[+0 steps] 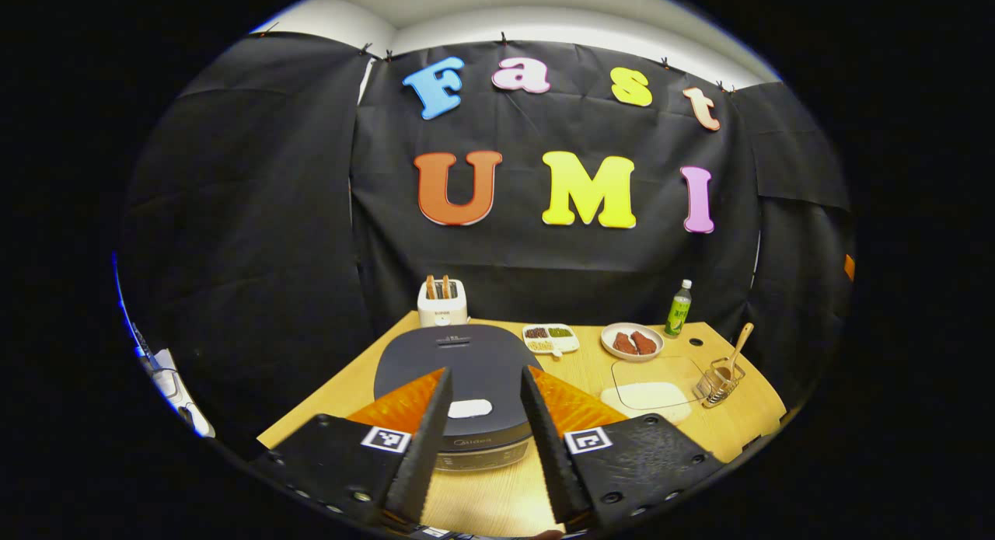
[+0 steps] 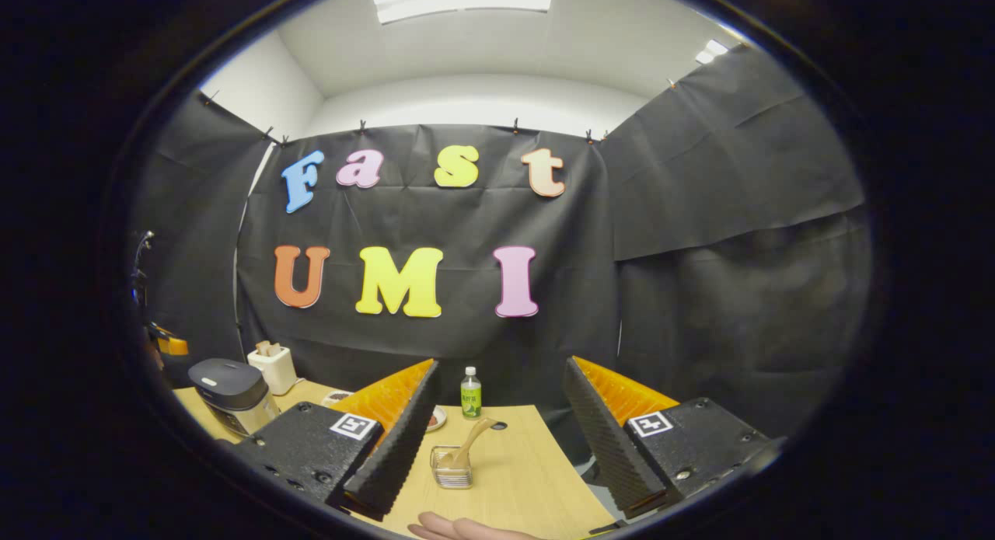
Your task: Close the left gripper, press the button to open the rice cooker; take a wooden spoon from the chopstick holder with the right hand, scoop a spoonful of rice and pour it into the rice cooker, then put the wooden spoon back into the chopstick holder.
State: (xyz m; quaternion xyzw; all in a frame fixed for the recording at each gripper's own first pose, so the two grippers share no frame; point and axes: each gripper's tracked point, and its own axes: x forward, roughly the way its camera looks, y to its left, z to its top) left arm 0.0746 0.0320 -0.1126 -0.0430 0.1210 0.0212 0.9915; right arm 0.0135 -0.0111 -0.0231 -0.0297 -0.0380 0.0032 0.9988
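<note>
A dark rice cooker (image 1: 455,369) with its lid down sits on the wooden table (image 1: 497,493), its pale button (image 1: 469,408) facing me. My left gripper (image 1: 486,381) hovers open just in front of it, fingers framing the button. To the right, a wire chopstick holder (image 1: 719,381) holds a wooden spoon (image 1: 738,344), beside a clear container of rice (image 1: 649,396). In the right gripper view my right gripper (image 2: 501,377) is open, with the holder (image 2: 452,466) and spoon (image 2: 474,435) ahead between its fingers. The rice cooker (image 2: 233,392) stands at far left.
A white toaster (image 1: 442,301) stands behind the cooker. A small tray of foods (image 1: 550,338), a plate with reddish pieces (image 1: 631,341) and a green bottle (image 1: 678,308) line the table's back. A person's hand (image 2: 459,528) shows at the bottom of the right gripper view.
</note>
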